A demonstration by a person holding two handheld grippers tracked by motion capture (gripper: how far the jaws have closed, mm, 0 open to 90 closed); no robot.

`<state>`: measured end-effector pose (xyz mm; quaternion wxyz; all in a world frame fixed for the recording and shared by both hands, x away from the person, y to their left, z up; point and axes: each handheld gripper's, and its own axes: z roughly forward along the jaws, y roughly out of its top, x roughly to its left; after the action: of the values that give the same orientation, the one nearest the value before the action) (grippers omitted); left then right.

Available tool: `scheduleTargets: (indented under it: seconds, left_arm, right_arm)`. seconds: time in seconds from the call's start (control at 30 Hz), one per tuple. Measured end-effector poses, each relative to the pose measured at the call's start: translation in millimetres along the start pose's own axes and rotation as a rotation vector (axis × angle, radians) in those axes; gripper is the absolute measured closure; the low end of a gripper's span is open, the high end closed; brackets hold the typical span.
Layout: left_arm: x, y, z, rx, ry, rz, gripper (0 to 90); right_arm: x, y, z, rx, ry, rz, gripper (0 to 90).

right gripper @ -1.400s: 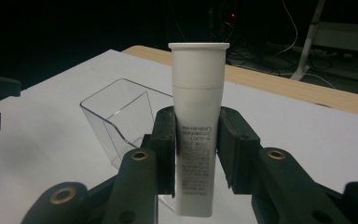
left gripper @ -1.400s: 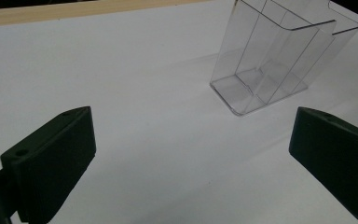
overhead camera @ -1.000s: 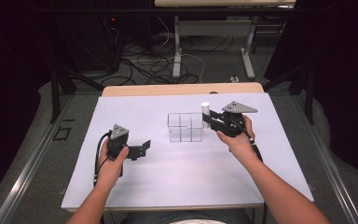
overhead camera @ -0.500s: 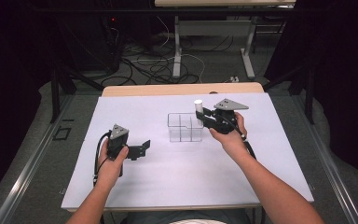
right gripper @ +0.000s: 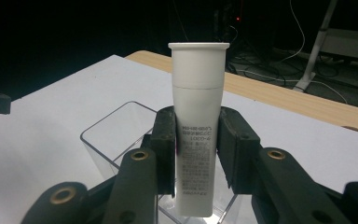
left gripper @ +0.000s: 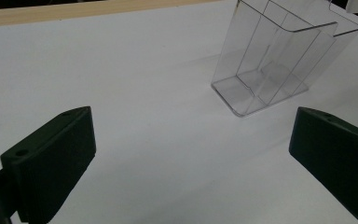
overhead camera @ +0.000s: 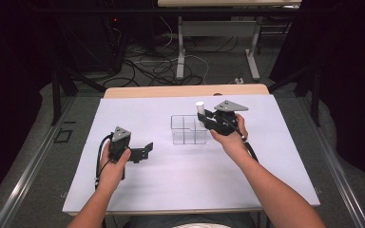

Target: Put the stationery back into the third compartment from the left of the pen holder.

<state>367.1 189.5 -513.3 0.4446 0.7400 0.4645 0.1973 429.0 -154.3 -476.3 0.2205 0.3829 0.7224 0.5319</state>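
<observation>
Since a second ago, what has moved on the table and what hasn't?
The right gripper, shut on the white tube, has carried it leftward to the clear organizer, cap end up, and holds it over the right side. The left gripper stays open and in place, and the organizer has not shifted on the white sheet.

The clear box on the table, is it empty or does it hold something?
Empty. The clear box shows bare compartments in the left gripper view; the white tube is clamped upright in the right gripper above it.
</observation>
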Motion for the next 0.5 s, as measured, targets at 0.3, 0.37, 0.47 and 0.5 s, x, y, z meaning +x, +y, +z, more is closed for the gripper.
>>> scheduleTargets:
  seconds: [0.3,0.37,0.47,0.5]
  left_arm:
    - [-0.1,-0.1,0.3,0.001,-0.002,0.003,0.4]
    - [-0.1,-0.1,0.3,0.001,-0.002,0.003,0.4]
    - [0.0,-0.1,0.3,0.001,-0.002,0.004,0.4]
    - [0.0,-0.1,0.3,0.001,-0.002,0.004,0.4]
  right_arm:
    - [-1.5,-4.5,8.3,0.027,-0.008,-0.012,69.3]
    - [-1.8,-5.3,9.6,0.038,-0.015,-0.015,69.3]
    - [-2.4,-6.7,12.0,0.045,-0.017,-0.016,69.3]
    - [-2.3,-7.2,12.4,0.051,-0.014,-0.011,69.3]
